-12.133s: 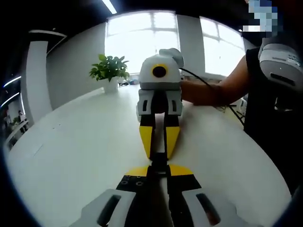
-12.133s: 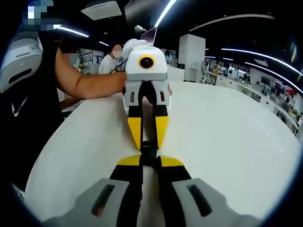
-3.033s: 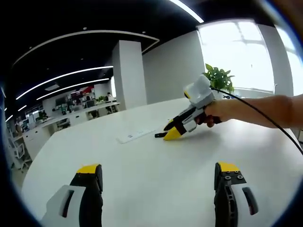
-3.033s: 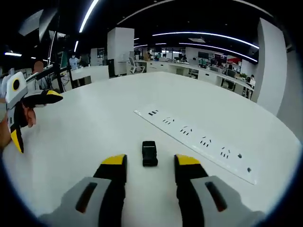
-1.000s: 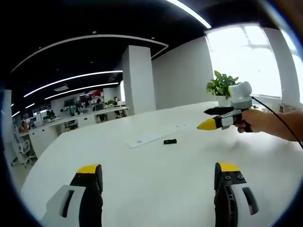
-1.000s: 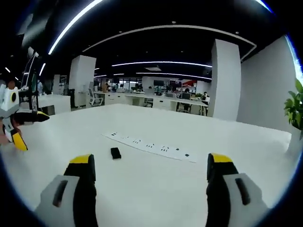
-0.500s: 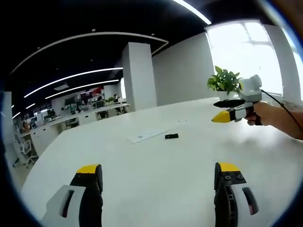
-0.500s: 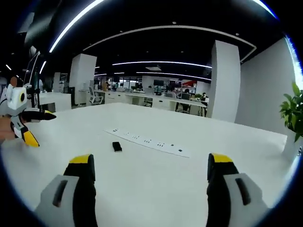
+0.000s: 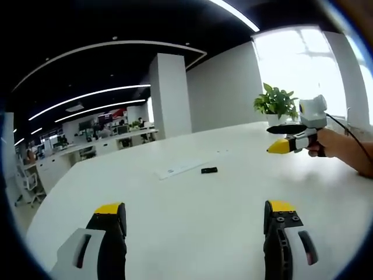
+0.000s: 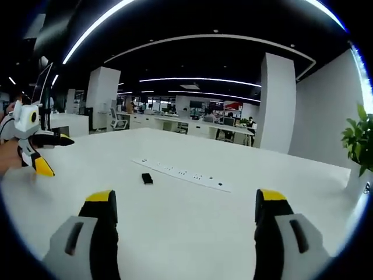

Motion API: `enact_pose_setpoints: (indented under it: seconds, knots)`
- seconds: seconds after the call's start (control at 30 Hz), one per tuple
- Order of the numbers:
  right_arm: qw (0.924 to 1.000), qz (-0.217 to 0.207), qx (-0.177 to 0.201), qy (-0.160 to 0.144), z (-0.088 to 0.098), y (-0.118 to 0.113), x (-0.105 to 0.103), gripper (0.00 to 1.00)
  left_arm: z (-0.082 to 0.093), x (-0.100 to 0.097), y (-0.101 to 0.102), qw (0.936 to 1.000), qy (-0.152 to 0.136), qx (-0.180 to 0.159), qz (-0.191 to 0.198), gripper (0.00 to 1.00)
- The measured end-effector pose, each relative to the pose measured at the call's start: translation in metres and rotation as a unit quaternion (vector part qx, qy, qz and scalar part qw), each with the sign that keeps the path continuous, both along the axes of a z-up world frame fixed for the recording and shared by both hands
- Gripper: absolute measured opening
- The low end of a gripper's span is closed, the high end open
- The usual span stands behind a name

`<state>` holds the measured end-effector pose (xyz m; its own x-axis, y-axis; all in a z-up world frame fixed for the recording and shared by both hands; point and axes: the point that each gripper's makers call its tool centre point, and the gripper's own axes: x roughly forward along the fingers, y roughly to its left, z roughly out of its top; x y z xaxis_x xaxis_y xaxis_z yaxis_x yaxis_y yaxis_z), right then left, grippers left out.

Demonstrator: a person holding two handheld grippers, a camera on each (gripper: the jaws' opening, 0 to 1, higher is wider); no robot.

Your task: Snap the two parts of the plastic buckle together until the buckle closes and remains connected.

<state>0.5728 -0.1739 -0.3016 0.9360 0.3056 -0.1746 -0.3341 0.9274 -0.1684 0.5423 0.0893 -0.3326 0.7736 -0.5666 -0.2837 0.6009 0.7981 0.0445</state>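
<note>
Left gripper view showed the buckle point(image 9: 209, 170) at 12 o'clock on the table point(image 9: 192, 216), beside a power strip point(image 9: 180, 169). Both the left gripper point(image 9: 195, 217) and right gripper point(image 10: 185, 207) had jaws spread wide, holding nothing.

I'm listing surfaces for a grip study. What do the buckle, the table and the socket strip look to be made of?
Buckle: small, black, likely plastic; too small to judge finish.
Table: smooth white top with a soft sheen, perhaps laminate.
Socket strip: flat, white, set flush in the top, probably plastic; its dark slots show.

The buckle point(image 10: 147, 178) lies on the table point(image 10: 192, 216) beside the power strip point(image 10: 183, 174).
</note>
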Motion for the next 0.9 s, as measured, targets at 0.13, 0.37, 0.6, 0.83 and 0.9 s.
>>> enact_pose_setpoints:
  seconds: [0.13, 0.37, 0.6, 0.83, 0.9]
  knots:
    - [1.0, 0.003, -0.001, 0.003, -0.002, 0.0, -0.005, 0.98, 0.001, 0.0, 0.0, 1.0, -0.001, -0.001, 0.0, 0.99]
    - [0.9999, 0.01, -0.006, 0.005, -0.003, -0.002, -0.018, 0.98, 0.009, -0.004, -0.003, 0.9999, -0.014, 0.002, -0.001, 0.99]
    - [0.9999, 0.014, 0.003, 0.007, -0.002, -0.003, -0.031, 0.98, 0.007, -0.011, -0.004, 0.9998, -0.018, 0.005, 0.0, 0.99]
    - [0.9998, 0.016, 0.009, 0.007, -0.003, -0.003, -0.043, 0.98, 0.001, -0.019, -0.005, 0.9999, -0.011, 0.011, -0.004, 0.99]
    - [0.9998, 0.018, 0.005, 0.009, -0.005, -0.002, -0.048, 0.98, 0.002, -0.02, -0.005, 0.9999, -0.012, 0.01, -0.004, 0.99]
